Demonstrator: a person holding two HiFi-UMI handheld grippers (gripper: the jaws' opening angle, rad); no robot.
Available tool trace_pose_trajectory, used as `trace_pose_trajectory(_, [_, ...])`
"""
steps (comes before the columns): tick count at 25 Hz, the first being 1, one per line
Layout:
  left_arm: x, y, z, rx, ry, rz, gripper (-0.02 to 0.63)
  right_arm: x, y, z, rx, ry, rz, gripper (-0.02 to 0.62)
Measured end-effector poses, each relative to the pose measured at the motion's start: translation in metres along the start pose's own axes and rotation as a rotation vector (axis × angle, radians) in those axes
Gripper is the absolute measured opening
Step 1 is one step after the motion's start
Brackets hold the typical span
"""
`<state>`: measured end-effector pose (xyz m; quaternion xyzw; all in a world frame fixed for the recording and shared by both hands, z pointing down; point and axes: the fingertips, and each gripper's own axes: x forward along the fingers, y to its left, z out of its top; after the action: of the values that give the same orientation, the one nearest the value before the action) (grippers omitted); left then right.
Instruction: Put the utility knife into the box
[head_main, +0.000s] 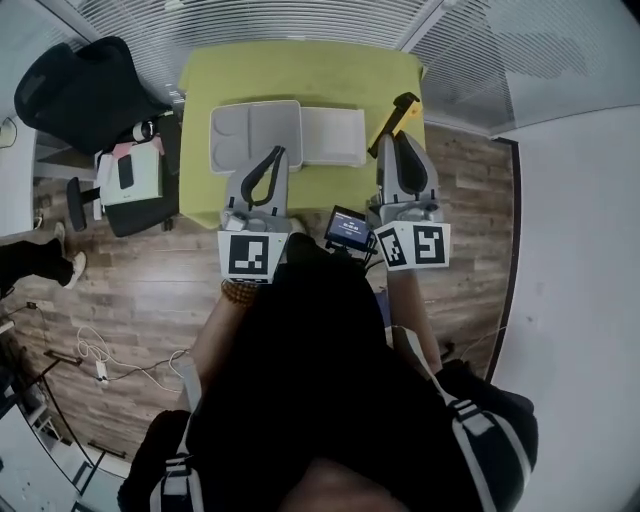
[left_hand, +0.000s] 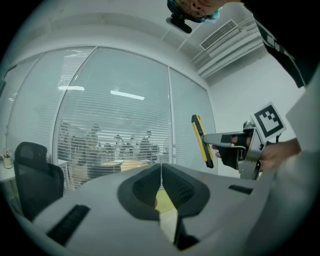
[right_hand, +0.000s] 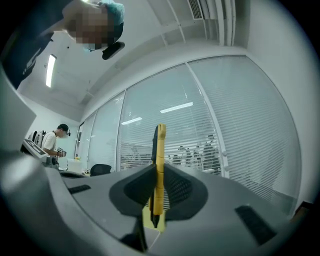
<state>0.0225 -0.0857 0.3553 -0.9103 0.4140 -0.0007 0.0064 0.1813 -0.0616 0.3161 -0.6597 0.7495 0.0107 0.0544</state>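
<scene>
The right tool (head_main: 403, 142) is carrying the slim yellow utility knife (right_hand: 159, 150), clamping it upright, upper right of centre; the left tool (left_hand: 161, 172) is sitting closed, empty. Next is probably lowering it leftward into the open grey plastic box (head_main: 235, 135)

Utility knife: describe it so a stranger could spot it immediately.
Find the green table in the head view, then the right gripper at its right edge. The utility knife is the slim yellow-and-black bar clamped in its jaws; the left gripper holds nothing.
</scene>
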Motion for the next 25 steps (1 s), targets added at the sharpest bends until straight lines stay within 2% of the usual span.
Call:
trace_pose_trajectory(4, [0.008, 0.005, -0.001, -0.002, 0.0, 0.037, 0.018, 0.018, -0.005, -0.003, 0.01, 0.005, 0.048, 0.044])
trace_pose_trajectory(10, [0.009, 0.004, -0.004, 0.061, 0.013, 0.026, 0.018, 0.041, -0.014, -0.014, 0.013, 0.019, 0.072, 0.044])
trace_pose_trajectory(14, [0.008, 0.012, -0.009, 0.021, 0.017, 0.062, 0.018, 0.044, -0.016, -0.015, 0.008, 0.018, 0.071, 0.044])
trace_pose_trajectory(25, [0.007, 0.02, -0.009, 0.001, 0.006, 0.089, 0.018, 0.055, -0.01, -0.013, 0.029, 0.011, 0.111, 0.044])
